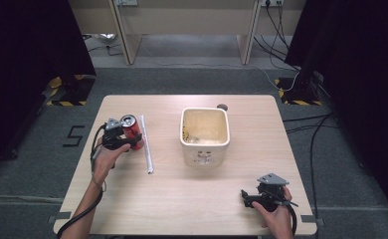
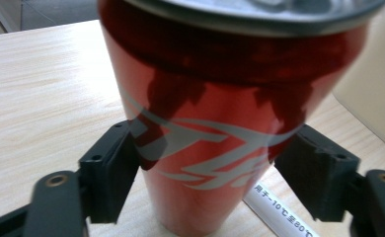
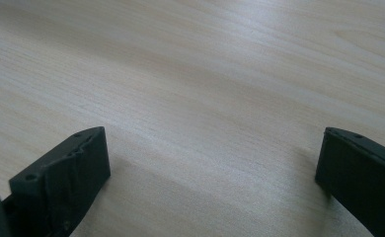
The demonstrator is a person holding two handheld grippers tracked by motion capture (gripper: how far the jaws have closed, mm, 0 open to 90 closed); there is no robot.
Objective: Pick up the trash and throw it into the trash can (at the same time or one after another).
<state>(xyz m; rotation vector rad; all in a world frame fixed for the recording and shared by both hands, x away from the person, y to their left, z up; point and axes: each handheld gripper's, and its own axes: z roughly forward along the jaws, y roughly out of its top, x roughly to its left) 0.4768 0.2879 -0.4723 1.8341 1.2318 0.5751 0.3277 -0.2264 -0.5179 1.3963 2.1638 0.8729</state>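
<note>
Toward the left of the high view, the red can (image 1: 131,130) stands upright on the table (image 1: 192,199), with the left tool (image 1: 124,141) brought up around its lower body. In the left gripper view the can (image 2: 220,123) rises between the two black jaws; the one at lower left looks to be touching the red wall, while the one at lower right seems to stand just off it, though the glare makes that hard to call, so I'd say the can is bracketed rather than pinched. It looks like thin, glossy metal: light, slick, and easy to dent if squeezed hard. The lower middle of the body, where the jaws already sit, seems the sensible hold, square across the round. A white tube (image 1: 146,144) lies just beside the can, and a cream bin (image 1: 205,135) stands well apart at centre. The right tool (image 1: 246,198) rests at lower right, jaws spread over bare wood.
</note>
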